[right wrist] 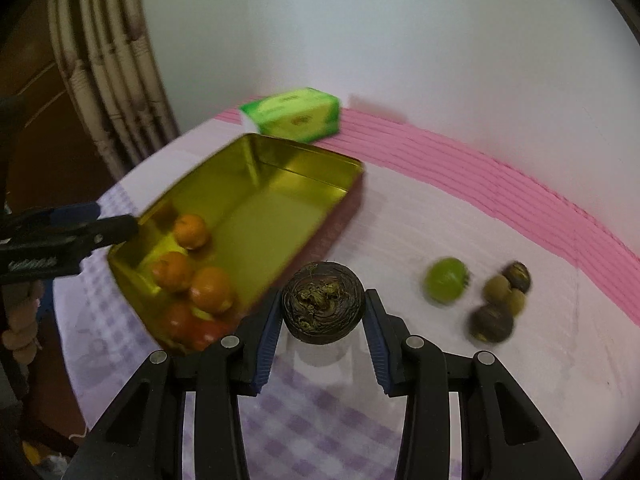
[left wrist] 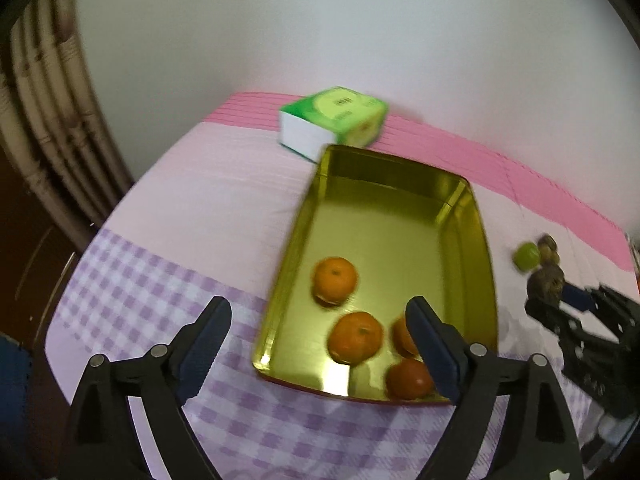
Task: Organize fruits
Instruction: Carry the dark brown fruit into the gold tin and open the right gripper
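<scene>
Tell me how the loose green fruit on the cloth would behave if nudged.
The green fruit looks round and smooth, so it would probably roll. It lies apart from the small brown fruits beside it, so a nudge that way might knock into them. The flat tablecloth offers little to stop it.

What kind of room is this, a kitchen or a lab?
Probably a home rather than a lab. A table with a pink and lilac checked cloth stands against a plain wall, with a green tissue box, a gold tin of oranges, and pipes in the corner.

Left gripper: my black plastic linkage arms, silver round pivot screws, blue ribbed finger pads.
Right gripper: same build.
</scene>
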Demonstrator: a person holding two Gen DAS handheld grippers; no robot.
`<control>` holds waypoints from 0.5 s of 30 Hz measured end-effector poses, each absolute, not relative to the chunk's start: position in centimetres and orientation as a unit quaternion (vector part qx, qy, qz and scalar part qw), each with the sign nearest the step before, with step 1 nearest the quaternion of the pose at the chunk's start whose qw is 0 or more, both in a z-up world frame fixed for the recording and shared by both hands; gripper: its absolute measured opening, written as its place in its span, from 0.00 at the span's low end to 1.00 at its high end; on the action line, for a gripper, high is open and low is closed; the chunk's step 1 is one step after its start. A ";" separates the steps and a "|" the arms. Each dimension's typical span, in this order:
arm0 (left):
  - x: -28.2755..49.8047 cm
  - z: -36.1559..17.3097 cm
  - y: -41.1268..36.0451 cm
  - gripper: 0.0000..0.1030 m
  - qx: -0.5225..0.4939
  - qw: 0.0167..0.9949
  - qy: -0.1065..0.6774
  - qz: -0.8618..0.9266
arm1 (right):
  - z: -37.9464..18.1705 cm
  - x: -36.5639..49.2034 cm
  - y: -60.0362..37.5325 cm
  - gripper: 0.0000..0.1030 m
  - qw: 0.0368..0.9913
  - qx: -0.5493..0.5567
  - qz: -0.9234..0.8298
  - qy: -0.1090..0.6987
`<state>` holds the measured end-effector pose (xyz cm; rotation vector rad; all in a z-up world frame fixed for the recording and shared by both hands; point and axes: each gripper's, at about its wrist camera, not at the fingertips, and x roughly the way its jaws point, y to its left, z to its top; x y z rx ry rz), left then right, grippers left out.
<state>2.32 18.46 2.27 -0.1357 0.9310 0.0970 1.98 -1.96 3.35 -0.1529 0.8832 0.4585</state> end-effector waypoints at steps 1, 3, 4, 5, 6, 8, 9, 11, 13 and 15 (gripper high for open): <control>2.3 2.4 18.9 0.87 -0.068 0.890 0.447 0.053 | 3.4 1.9 -1.5 0.40 0.874 -0.075 0.226 0.422; 2.1 2.7 19.8 0.87 -0.072 0.891 0.443 0.064 | 3.5 1.6 -0.5 0.40 0.871 -0.083 0.239 0.420; 2.1 2.8 20.2 0.87 -0.072 0.891 0.443 0.072 | 3.5 1.5 0.1 0.40 0.869 -0.085 0.245 0.421; 2.1 2.8 20.6 0.87 -0.074 0.890 0.443 0.077 | 3.4 1.5 0.5 0.40 0.868 -0.087 0.248 0.422; 2.2 2.7 20.9 0.87 -0.077 0.889 0.444 0.081 | 3.3 1.4 1.0 0.40 0.866 -0.089 0.253 0.423; 2.2 2.6 21.5 0.87 -0.081 0.887 0.446 0.090 | 3.0 1.3 2.0 0.40 0.860 -0.097 0.261 0.427; 2.2 2.5 21.7 0.87 -0.082 0.886 0.447 0.093 | 2.8 1.3 2.4 0.40 0.858 -0.100 0.265 0.429; 2.1 2.5 22.2 0.87 -0.086 0.884 0.448 0.101 | 2.4 1.1 3.2 0.40 0.852 -0.108 0.271 0.434; 2.0 2.4 22.6 0.87 -0.087 0.882 0.450 0.107 | 2.0 1.0 3.9 0.40 0.848 -0.115 0.277 0.438; 2.1 2.2 22.9 0.87 -0.087 0.881 0.452 0.111 | 1.7 1.1 4.3 0.40 0.844 -0.120 0.280 0.441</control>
